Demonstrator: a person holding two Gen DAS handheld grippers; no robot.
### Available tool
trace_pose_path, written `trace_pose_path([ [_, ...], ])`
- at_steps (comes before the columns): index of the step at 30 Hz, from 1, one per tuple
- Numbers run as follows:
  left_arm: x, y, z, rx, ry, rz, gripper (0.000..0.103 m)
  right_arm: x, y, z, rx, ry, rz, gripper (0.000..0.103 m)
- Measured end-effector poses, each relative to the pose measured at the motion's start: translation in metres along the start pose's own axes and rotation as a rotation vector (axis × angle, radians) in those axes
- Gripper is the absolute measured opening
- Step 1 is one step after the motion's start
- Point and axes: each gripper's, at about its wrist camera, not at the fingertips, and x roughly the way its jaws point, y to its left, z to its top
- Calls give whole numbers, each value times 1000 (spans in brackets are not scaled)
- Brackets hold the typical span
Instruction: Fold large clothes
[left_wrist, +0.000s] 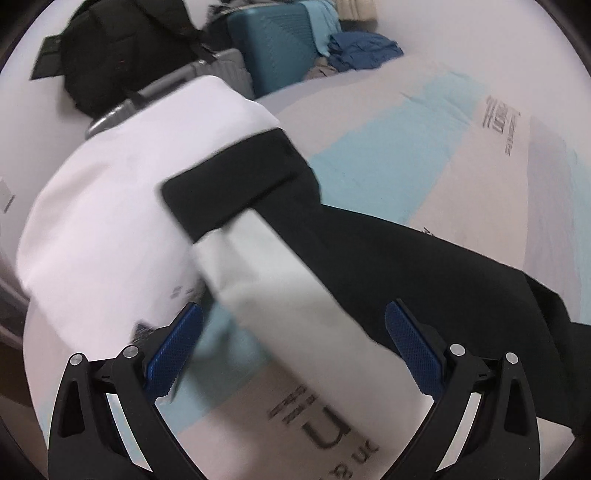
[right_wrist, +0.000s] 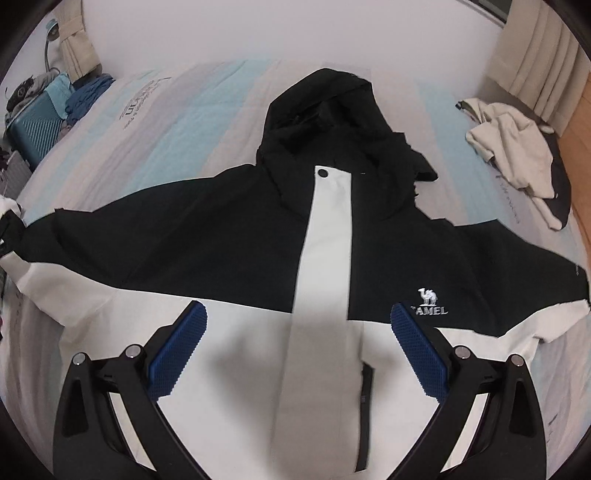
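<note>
The right view alone shows the whole jacket (right_wrist: 229, 236) spread on the bed (right_wrist: 207, 110), the left only its sleeve (left_wrist: 258, 206), with both hand-held grippers (left_wrist: 293, 347) (right_wrist: 298, 343) spread apart and empty.

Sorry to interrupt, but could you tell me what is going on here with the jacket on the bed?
A person holding a gripper in each hand is about to fold a black and white hooded jacket spread front-up on the bed, sleeves out to both sides. The right gripper hovers open over the jacket's lower front, holding nothing. The left gripper is open near one sleeve, also holding nothing. No fold has been made yet.
</note>
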Motion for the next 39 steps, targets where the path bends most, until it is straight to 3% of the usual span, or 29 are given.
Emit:
trace_pose_path([
  [3, 9, -6, 9, 17, 1, 11, 91, 2, -12, -3, 29, 8, -18, 96],
  [4, 9, -7, 12, 26, -15, 29, 85, 4, -31, -7, 95, 35, -31, 96],
  [6, 10, -9, 14, 26, -19, 42, 65, 4, -38, -9, 123, 43, -33, 96],
  [7, 11, -9, 15, 19, -11, 32, 44, 4, -45, -11, 151, 47, -35, 96],
  [8, 12, -9, 15, 14, 1, 20, 29, 1, -53, -12, 175, 46, -40, 96],
  [11, 6, -9, 16, 13, -12, 9, 8, 2, -67, -15, 167, 42, -89, 96],
  [16, -32, -37, 12, 100, -95, -45, 2, 13, -105, -14, 224, 42, -71, 96],
  [24, -105, -125, -14, 235, -191, -186, 1, 31, -155, -21, 198, 41, -106, 95],
  [28, -140, -179, -37, 290, -202, -261, 1, 43, -189, -25, 178, 54, -102, 87],
  [39, -237, -339, -133, 440, -235, -433, 1, 32, -263, -19, 118, 26, -104, 92],
])
